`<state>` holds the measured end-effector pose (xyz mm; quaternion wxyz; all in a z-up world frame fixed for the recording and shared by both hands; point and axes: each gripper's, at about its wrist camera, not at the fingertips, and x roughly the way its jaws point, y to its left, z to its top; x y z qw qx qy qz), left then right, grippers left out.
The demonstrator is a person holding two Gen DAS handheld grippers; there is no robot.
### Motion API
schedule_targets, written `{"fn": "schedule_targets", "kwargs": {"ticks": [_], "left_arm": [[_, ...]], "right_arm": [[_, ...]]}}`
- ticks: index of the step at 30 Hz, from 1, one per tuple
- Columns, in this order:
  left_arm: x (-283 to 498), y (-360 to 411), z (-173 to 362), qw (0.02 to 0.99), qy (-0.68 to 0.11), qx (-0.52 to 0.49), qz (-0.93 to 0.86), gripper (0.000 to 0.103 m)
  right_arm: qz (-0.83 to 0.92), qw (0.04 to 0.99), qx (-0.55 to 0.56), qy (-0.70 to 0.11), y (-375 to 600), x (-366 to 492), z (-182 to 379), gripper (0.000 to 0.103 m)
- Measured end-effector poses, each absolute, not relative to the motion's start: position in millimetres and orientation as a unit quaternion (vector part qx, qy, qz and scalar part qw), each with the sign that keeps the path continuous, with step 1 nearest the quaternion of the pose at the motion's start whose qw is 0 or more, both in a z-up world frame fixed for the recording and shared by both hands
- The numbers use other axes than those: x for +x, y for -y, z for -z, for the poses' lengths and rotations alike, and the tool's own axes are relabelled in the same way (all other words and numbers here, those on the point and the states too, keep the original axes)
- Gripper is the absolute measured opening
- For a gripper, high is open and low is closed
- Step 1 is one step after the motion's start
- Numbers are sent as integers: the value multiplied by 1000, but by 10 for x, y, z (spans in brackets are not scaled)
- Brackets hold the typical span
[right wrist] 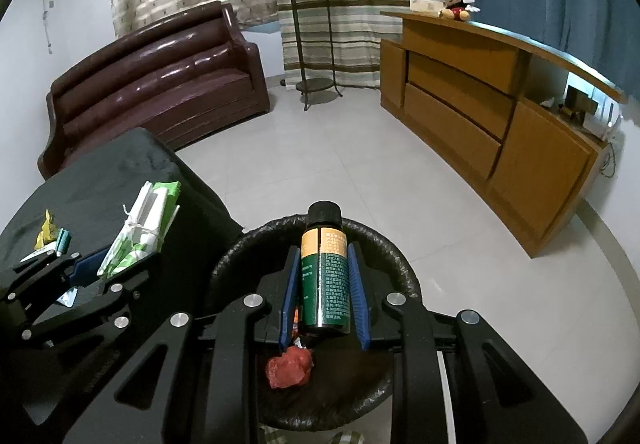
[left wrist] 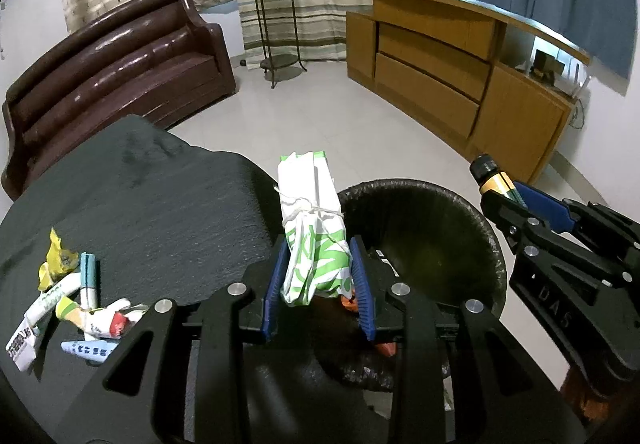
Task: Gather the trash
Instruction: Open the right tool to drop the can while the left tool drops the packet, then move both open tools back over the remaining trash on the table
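Observation:
My left gripper [left wrist: 318, 276] is shut on a white and green paper bag [left wrist: 314, 228], tied with string, held at the left rim of the black-lined trash bin [left wrist: 480, 215]. In the right wrist view that bag [right wrist: 136, 236] shows at the left in the left gripper [right wrist: 94, 264]. My right gripper [right wrist: 324, 284] is shut on a small green and orange bottle [right wrist: 326, 276] with a black cap, held over the bin's [right wrist: 396, 256] opening. In the left wrist view the bottle [left wrist: 494, 175] and right gripper [left wrist: 516, 203] are at the right. A red crumpled scrap [right wrist: 290, 366] lies inside the bin.
Several wrappers [left wrist: 72, 300] lie on the dark table [left wrist: 160, 195] to the left of the bin. A brown sofa [left wrist: 120, 59], a plant stand [left wrist: 276, 23] and a wooden cabinet [left wrist: 460, 55] line the far side of the tiled floor.

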<state>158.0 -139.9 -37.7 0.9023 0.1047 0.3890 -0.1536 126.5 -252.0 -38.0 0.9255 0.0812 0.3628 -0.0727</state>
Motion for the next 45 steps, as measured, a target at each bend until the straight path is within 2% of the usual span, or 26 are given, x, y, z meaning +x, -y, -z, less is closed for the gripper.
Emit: {"fn": "schedule_targets", "kwargs": {"ticks": [1, 2, 3, 9, 13, 19, 25, 38, 45], "left_arm": [[1587, 1405, 387, 902, -391, 105, 152, 36], [1589, 1395, 391, 902, -392, 105, 151, 47], [1586, 1382, 392, 903, -391, 101, 148, 50], [1622, 1355, 361, 903, -395, 92, 142, 52], [1609, 1304, 325, 904, -393, 88, 140, 60], [1529, 1127, 247, 907, -392, 73, 134, 67], [1410, 838, 186, 912, -389, 64, 116, 69], [1219, -167, 139, 916, -398, 27, 32, 70], [1149, -468, 187, 913, -408, 8, 9, 70]], "right_arm": [[74, 925, 84, -362, 2532, 1264, 385, 28], [75, 925, 85, -362, 2548, 1269, 383, 34], [76, 926, 86, -361, 2538, 1259, 381, 35], [87, 928, 86, -352, 2569, 1235, 343, 35], [89, 928, 88, -350, 2577, 1216, 320, 35], [78, 930, 85, -349, 2475, 1198, 287, 41], [51, 931, 78, -353, 2274, 1218, 257, 46], [-17, 931, 45, -362, 1635, 1231, 219, 46], [-42, 929, 31, -365, 1346, 1220, 217, 46]]}}
